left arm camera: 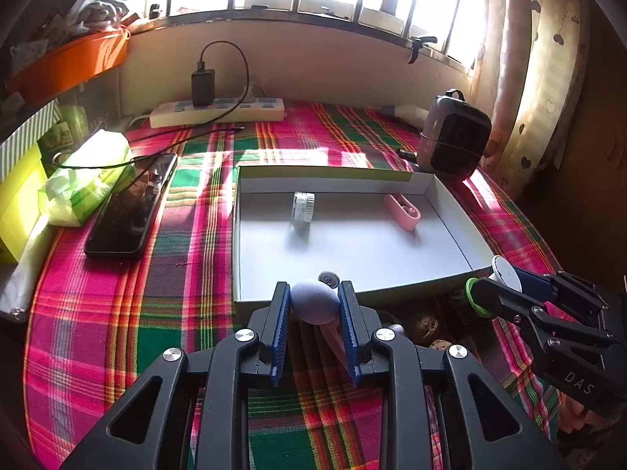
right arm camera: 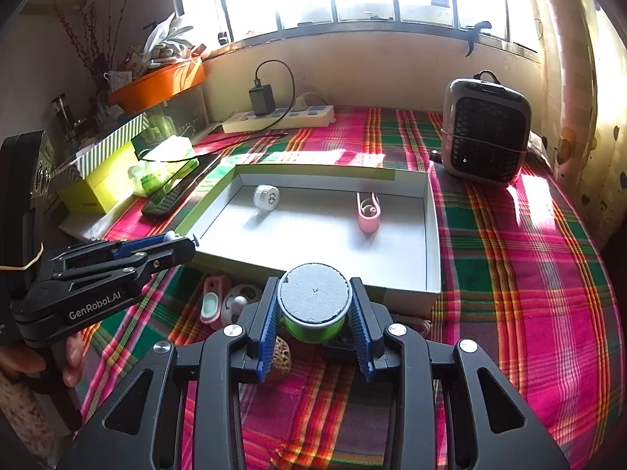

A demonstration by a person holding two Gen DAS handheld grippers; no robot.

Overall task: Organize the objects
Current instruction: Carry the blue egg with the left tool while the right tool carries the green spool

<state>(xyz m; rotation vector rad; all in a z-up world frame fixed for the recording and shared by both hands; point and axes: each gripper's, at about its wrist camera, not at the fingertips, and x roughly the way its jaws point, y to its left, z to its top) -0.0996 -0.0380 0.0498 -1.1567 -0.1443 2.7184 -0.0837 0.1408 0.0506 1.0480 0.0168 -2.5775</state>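
Here the left gripper (left arm camera: pixel 314 305) pinches a grey ball (left arm camera: pixel 315 300). The right gripper (right arm camera: pixel 313 313) clamps a green spool (right arm camera: pixel 313 301), near the white tray (right arm camera: pixel 431 235).

A plaid cloth (right arm camera: pixel 529 274) of pink, green and orange covers the table. At the back wall a white power strip (left arm camera: pixel 218 112) carries a black charger (left arm camera: pixel 203 87); a dark phone (left arm camera: pixel 131 205) lies at the left beside a green tissue pack (left arm camera: pixel 88 178). A small grey heater (right arm camera: pixel 486 129) stands at the right, near a patterned curtain (left arm camera: pixel 537 78), and an orange tray (right arm camera: pixel 156 84) sits on the left shelf.
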